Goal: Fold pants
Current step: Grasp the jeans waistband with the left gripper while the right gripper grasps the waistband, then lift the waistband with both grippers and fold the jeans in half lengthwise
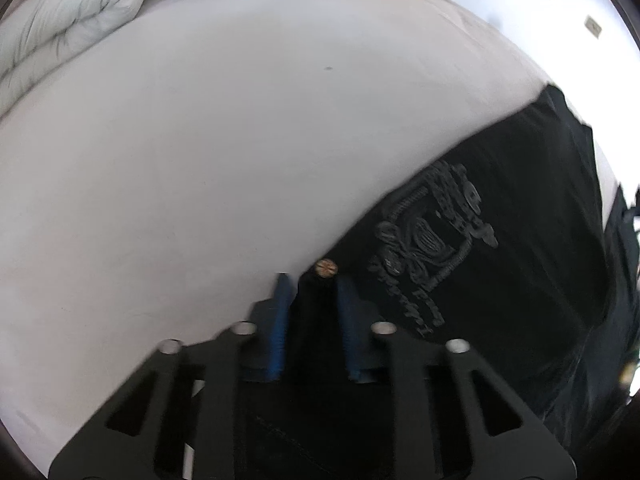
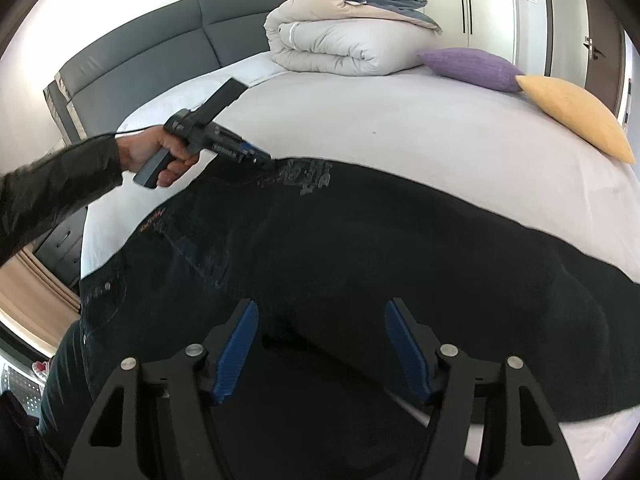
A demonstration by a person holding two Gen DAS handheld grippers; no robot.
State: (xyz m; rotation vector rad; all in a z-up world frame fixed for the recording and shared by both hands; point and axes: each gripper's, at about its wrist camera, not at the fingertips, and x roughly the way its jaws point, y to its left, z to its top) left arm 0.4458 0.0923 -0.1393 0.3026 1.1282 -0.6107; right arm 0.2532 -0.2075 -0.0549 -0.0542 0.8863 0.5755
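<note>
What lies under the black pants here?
The pants lie spread on the bed's pale sheet, which shows all around them. Whatever sits directly beneath the fabric is covered.

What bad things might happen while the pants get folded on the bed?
1. The left tool pinches only a thin bit of the pants by the button, so the fabric may slip out.
2. The right tool is open above the pants, holding nothing, so that side may drag or bunch.
3. Part of the pants hangs off the bed edge and might pull the rest down.
</note>
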